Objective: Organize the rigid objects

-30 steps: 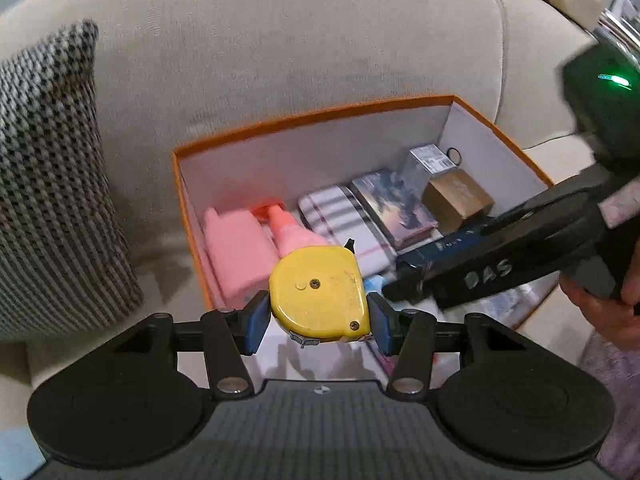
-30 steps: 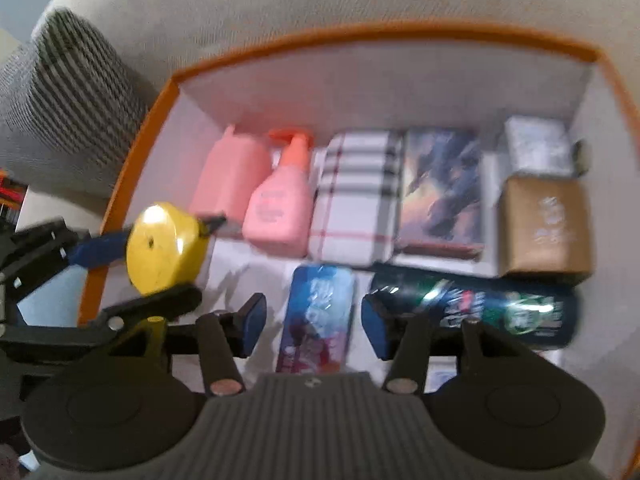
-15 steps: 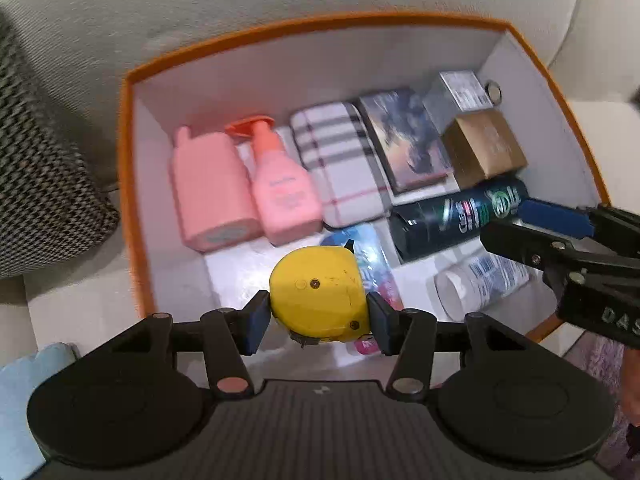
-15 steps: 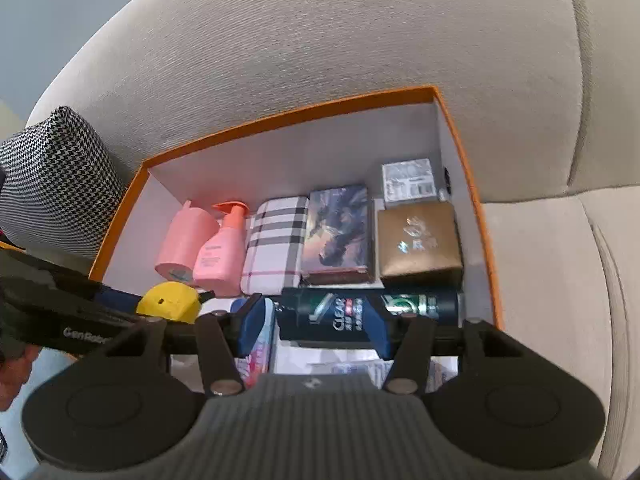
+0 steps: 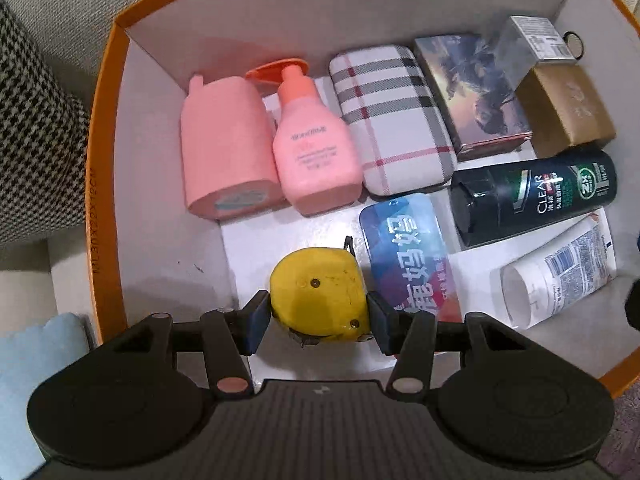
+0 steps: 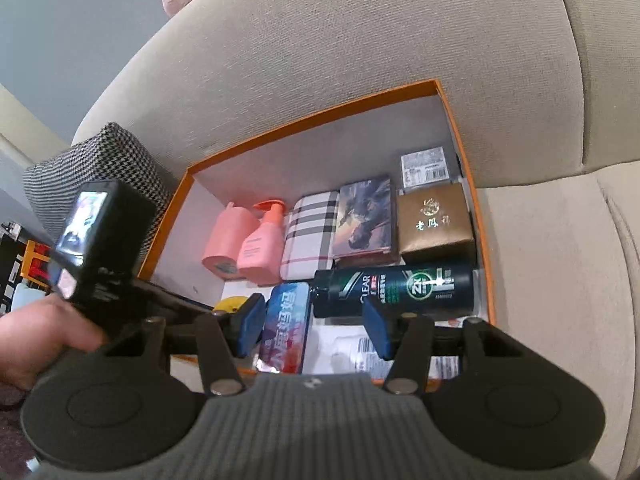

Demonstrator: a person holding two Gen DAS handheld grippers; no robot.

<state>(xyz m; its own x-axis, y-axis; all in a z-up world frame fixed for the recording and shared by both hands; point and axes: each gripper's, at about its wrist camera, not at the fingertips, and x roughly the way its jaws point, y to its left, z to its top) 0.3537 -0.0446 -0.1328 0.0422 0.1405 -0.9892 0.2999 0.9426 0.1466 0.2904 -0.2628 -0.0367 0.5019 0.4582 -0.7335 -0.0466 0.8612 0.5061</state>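
Lowered into the orange-rimmed cardboard box [image 5: 105,184], left gripper [image 5: 318,316] clamps the yellow plastic tape measure [image 5: 318,294]; right gripper [image 6: 314,326] withdrawn, parted, empty.

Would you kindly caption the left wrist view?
Left gripper holds a yellow tape measure low inside the orange box.

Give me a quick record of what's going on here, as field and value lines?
container: orange box on a beige sofa
left hand-held gripper: shut on yellow tape measure, over the box floor
right hand-held gripper: open, holding nothing
back row: two pink bottles, plaid case, picture box, brown box
front row: blue tin, dark shampoo bottle, white tube
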